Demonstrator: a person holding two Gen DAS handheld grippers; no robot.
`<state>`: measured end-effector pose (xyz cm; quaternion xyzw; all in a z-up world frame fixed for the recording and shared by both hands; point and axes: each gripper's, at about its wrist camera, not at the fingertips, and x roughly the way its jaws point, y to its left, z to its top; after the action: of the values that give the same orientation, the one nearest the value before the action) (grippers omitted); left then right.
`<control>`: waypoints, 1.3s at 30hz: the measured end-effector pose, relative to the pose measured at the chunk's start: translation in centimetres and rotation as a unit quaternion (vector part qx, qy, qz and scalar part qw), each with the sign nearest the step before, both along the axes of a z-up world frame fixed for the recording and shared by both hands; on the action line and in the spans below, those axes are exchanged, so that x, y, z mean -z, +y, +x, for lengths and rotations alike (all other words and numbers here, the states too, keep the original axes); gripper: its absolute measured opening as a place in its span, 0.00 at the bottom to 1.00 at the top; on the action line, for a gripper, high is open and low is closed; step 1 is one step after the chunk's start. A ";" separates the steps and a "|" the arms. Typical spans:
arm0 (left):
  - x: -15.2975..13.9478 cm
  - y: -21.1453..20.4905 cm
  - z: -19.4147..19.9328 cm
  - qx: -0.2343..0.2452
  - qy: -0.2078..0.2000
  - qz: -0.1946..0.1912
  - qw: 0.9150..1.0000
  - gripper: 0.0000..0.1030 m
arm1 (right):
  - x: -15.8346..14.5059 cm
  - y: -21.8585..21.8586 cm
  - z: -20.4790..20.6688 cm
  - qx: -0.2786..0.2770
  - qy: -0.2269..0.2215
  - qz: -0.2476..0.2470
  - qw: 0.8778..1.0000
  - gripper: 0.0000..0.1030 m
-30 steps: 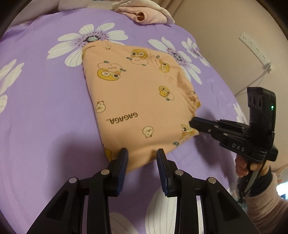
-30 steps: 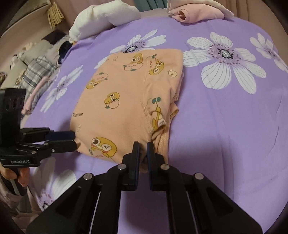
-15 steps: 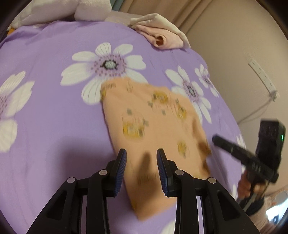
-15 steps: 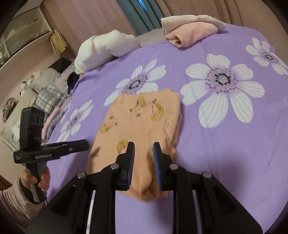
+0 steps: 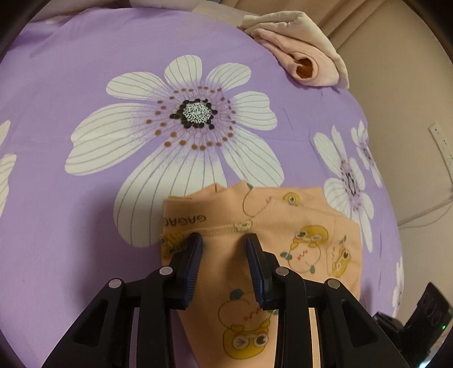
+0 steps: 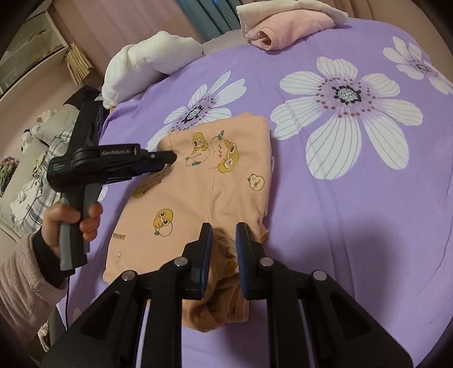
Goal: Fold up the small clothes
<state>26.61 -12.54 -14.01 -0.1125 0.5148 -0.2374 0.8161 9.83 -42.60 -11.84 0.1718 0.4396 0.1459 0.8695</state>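
One peach garment (image 6: 209,181) lies on one purple bedspread (image 6: 368,215). Two grippers, left (image 5: 223,240) and right (image 6: 223,229). One folded pink garment (image 6: 286,29), one white pillow (image 6: 147,65).

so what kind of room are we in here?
Most likely a bedroom. The peach garment lies on a bed with a purple flowered sheet, a white pillow sits at its far edge, and curtains hang behind.
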 end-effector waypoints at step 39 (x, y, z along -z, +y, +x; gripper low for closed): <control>-0.6 -0.2 -17.9 0.075 -0.085 0.070 0.991 0.31 | 0.1 4.1 -3.4 -0.019 0.013 -0.077 0.997 0.20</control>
<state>8.73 -12.78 -13.39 0.0047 0.4661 -0.2698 0.8426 6.43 -38.53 -11.89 0.0979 0.4640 0.1253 0.8714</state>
